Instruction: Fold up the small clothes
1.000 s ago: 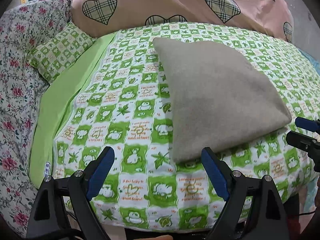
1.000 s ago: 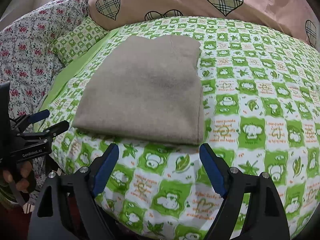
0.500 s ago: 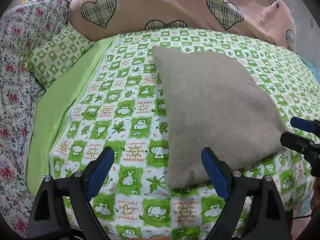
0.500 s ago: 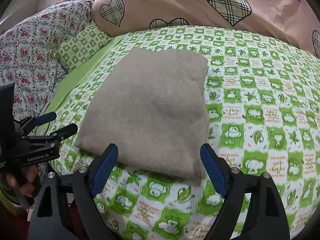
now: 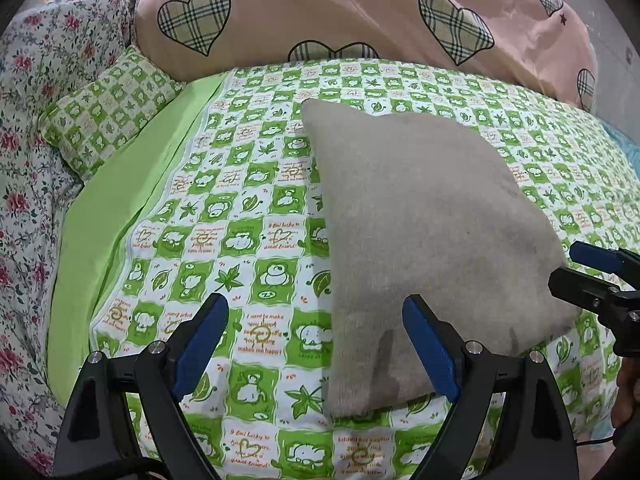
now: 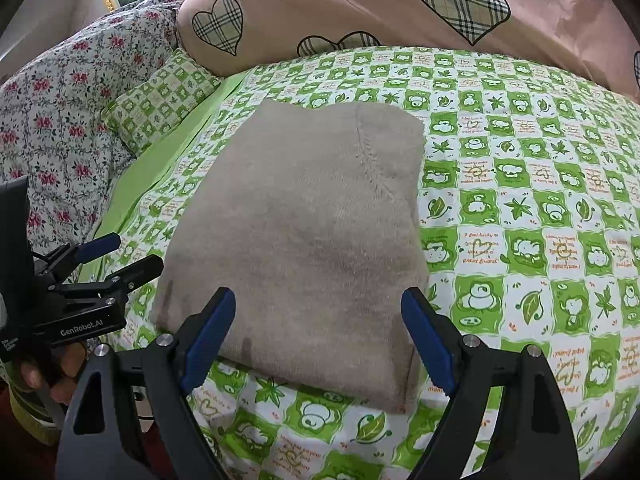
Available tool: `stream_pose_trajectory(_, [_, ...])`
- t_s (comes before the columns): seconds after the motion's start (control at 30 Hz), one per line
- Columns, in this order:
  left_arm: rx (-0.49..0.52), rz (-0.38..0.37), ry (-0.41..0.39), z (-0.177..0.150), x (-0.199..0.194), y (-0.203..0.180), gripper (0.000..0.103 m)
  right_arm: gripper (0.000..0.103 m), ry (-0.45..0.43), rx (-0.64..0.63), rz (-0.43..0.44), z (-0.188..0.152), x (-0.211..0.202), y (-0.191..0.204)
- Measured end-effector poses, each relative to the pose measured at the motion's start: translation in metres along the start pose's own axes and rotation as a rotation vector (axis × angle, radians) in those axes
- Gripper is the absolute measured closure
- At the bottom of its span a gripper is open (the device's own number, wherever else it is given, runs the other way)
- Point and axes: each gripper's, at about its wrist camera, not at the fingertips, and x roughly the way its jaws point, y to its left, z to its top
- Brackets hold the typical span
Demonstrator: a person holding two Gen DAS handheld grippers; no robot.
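We are closing in: both tongs, left tongs (image 5: 316, 344) and right tongs (image 6: 318, 340), spread apart, now nearer beige garment (image 6: 304, 240) lower edge; grasping for next fold likely.

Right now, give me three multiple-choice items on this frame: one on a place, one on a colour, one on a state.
1. Where does the folded garment lie?
A. on the green checked sheet
B. on the pink heart-print pillow
C. on the floor

2. What colour is the garment?
A. red
B. grey-beige
C. navy

3. How do the left gripper and right gripper stand?
A. both shut on the garment
B. one open, one shut
C. both open, holding nothing

Answers:
1 A, checked sheet shows all round the garment.
2 B, its plush surface is plain grey-beige in both views.
3 C, each pair of blue pads stands wide apart with no cloth pinched.
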Motion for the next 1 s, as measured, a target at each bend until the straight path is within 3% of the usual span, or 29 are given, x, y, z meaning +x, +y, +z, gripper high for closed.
stream_pose_trajectory(1.0, [0.007, -0.016, 0.026, 0.004, 0.008, -0.01, 0.013, 0.017, 0.02, 0.03, 0.015, 0.007, 0.009, -0.01])
